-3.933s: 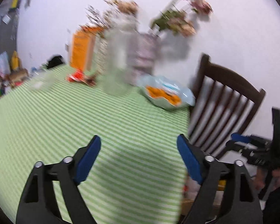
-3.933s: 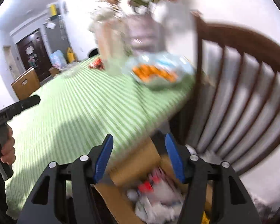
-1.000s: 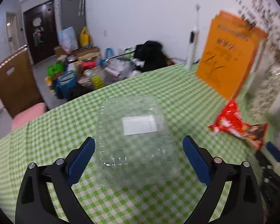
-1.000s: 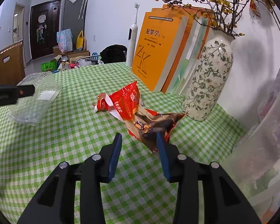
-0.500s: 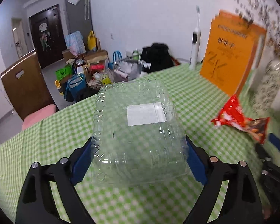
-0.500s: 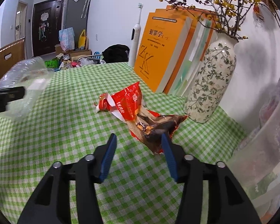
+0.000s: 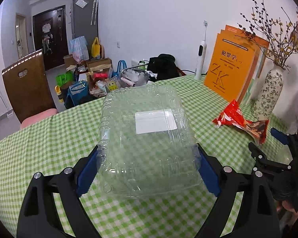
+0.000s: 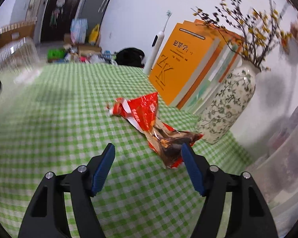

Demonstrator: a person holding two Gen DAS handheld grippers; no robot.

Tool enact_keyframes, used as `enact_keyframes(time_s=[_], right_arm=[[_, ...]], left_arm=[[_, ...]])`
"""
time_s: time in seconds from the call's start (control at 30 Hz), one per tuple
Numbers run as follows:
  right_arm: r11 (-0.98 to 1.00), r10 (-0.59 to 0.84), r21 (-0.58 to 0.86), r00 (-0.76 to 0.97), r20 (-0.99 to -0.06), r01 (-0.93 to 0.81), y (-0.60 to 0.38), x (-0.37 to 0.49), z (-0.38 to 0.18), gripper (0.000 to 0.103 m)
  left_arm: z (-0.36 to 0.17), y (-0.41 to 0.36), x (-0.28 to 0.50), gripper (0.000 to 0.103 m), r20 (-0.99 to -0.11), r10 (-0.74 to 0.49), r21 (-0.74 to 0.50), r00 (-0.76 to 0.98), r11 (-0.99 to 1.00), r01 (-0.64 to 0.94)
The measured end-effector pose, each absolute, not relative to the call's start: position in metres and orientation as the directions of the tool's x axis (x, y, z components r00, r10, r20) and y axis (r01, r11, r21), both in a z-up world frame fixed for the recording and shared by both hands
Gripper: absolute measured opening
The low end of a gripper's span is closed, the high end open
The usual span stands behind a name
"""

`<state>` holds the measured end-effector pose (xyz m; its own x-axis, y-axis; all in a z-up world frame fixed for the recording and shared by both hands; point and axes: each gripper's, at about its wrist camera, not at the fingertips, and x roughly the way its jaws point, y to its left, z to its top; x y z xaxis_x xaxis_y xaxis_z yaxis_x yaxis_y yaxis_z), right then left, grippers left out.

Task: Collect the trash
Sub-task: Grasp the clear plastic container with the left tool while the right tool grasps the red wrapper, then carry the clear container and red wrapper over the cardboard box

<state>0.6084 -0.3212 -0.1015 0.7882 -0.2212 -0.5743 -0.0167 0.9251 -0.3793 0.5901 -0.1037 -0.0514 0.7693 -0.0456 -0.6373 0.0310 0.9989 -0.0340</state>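
Clamping clear ribbed plastic clamshell box (image 7: 147, 138), left gripper (image 7: 147, 170) now has it lifted off green-checked bench (image 7: 39, 138). Right gripper (image 8: 148, 166) jaws widened, straddling near end of crumpled red snack wrapper (image 8: 149, 119); wrapper grab next.

Both pictures are bright, with even indoor light and a white wall (image 7: 159, 19) that looks a little bluish. The fisheye lens bends straight lines strongly near the edges, and the corners are black. The left wrist picture is sharp; small reflections shine on the clear plastic box (image 7: 147, 138). The right wrist picture has motion blur, strongest at the left edge and on the branches (image 8: 248, 19) in the upper right. A soft grey shadow lies on the wall behind the vase (image 8: 226, 107).
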Motion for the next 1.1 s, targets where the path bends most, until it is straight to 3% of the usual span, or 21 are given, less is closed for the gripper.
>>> enact_keyframes(time_s=[0.3, 0.37, 0.4, 0.43, 0.5, 0.7, 0.83, 0.93, 1.1], right_arm=[[0.800, -0.422, -0.599, 0.681, -0.598, -0.029, -0.314, 0.669, -0.117, 0.065], [0.815, -0.419, -0.576, 0.626, -0.657, -0.059, -0.324, 0.684, -0.124, 0.047], [0.836, -0.396, -0.545, 0.611, -0.686, -0.069, -0.328, 0.688, -0.124, 0.025], [0.858, -0.378, -0.509, 0.585, -0.718, -0.070, -0.332, 0.689, -0.123, 0.012], [0.874, -0.362, -0.483, 0.588, -0.724, -0.057, -0.328, 0.678, -0.113, 0.005], [0.865, -0.182, -0.460, 0.728, -0.661, -0.201, -0.276, 0.549, -0.057, 0.004], [0.890, -0.121, -0.410, 0.765, -0.632, -0.198, -0.302, 0.424, -0.018, 0.004], [0.921, -0.201, -0.382, 0.748, -0.633, -0.075, -0.367, 0.326, 0.000, 0.004], [0.915, -0.400, -0.332, 0.604, -0.689, 0.228, -0.486, 0.176, -0.007, 0.004]], left_arm=[[-0.053, -0.065, 0.596, 0.086, -0.648, -0.111, -0.181, 0.753, 0.983, -0.011], [-0.051, -0.065, 0.595, 0.086, -0.643, -0.118, -0.191, 0.757, 0.982, -0.010], [-0.050, -0.065, 0.594, 0.086, -0.639, -0.114, -0.185, 0.760, 0.983, -0.007], [-0.049, -0.065, 0.593, 0.086, -0.634, -0.106, -0.176, 0.766, 0.984, -0.009], [-0.048, -0.064, 0.591, 0.086, -0.619, -0.092, -0.163, 0.780, 0.987, -0.013], [-0.044, -0.060, 0.589, 0.086, -0.618, -0.077, -0.155, 0.783, 0.988, -0.025], [-0.028, -0.078, 0.579, 0.086, -0.589, -0.111, -0.145, 0.801, 0.989, 0.030], [-0.009, -0.102, 0.562, 0.086, -0.565, -0.154, -0.126, 0.810, 0.987, 0.099], [0.041, -0.142, 0.501, 0.087, -0.469, -0.141, 0.030, 0.872, 0.984, 0.176]])
